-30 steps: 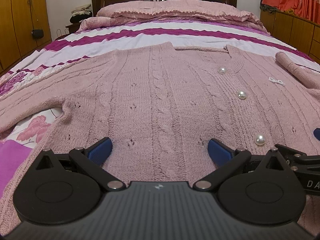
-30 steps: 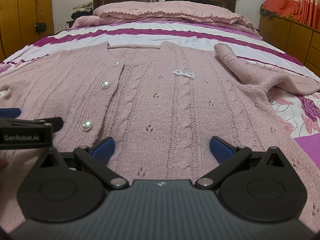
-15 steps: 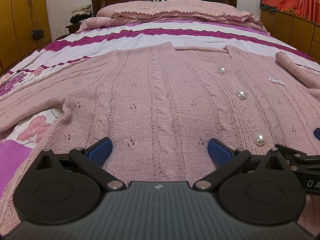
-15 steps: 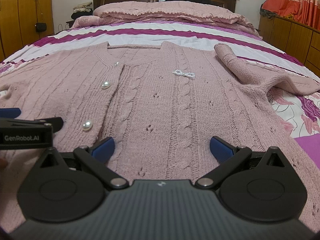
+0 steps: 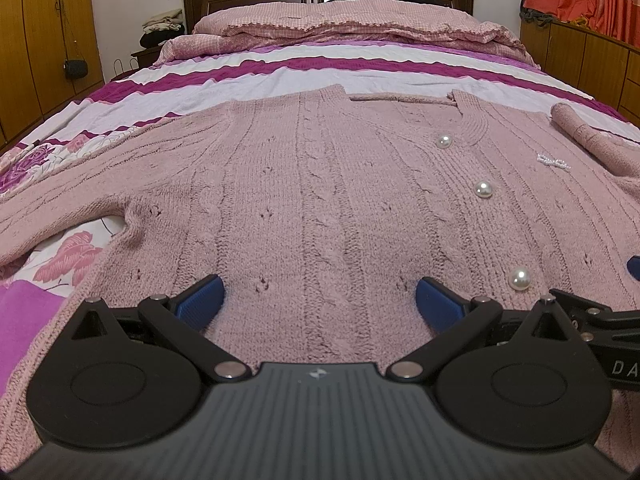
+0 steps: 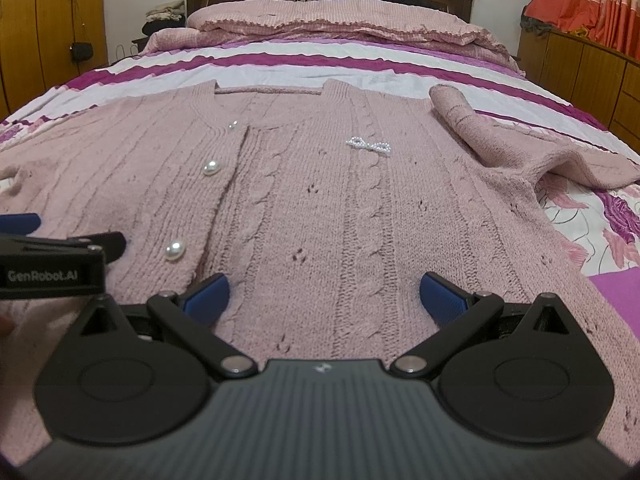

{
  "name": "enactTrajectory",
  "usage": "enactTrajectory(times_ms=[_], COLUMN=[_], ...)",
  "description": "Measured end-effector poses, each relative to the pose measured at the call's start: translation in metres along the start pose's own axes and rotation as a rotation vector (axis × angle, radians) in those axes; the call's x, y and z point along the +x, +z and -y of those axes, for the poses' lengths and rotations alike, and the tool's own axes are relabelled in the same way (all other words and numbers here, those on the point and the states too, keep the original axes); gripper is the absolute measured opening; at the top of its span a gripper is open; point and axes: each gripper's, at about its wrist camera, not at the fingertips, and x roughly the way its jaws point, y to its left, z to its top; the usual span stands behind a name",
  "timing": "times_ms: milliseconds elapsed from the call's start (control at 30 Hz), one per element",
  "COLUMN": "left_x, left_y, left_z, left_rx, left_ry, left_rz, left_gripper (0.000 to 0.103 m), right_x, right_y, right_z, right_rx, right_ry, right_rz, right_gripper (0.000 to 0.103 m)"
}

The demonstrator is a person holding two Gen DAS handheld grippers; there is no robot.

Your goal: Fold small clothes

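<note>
A pink cable-knit cardigan (image 5: pixel 320 184) with pearl buttons (image 5: pixel 483 189) lies flat, front up, on the bed; it also shows in the right wrist view (image 6: pixel 340 200). Its left sleeve (image 5: pixel 52 200) stretches out to the left. Its right sleeve (image 6: pixel 480 132) is folded back on itself at the right. A small pearl bow (image 6: pixel 368 145) sits on the chest. My left gripper (image 5: pixel 320 300) is open and empty, low over the hem's left half. My right gripper (image 6: pixel 324 296) is open and empty, low over the hem's right half.
The bed (image 5: pixel 280 68) has a purple and white striped floral sheet, with a pink quilt (image 5: pixel 352 24) and a dark headboard at the far end. Wooden wardrobes (image 5: pixel 40 40) stand on the left, a wooden cabinet (image 5: pixel 592 60) and an orange curtain on the right.
</note>
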Motion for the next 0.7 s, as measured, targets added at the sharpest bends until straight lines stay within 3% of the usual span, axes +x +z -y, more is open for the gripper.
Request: enactTrajectory(times_ms=[400,700], left_x=[-0.002,-0.009], left_y=[0.006,0.018], left_z=[-0.002,-0.011], left_rx=[0.002,-0.024], left_ry=[-0.004,-0.04], left_rz=[-0.012,-0.064], left_gripper=[0.103,0.103], right_x=[0.001,-0.013], right_y=[0.0,0.013], right_z=[0.004,0.02], right_rx=[0.015,0.11], right_ry=[0.021,0.117], right_rz=[0.004,-0.023], right_gripper=[0.103,0.103])
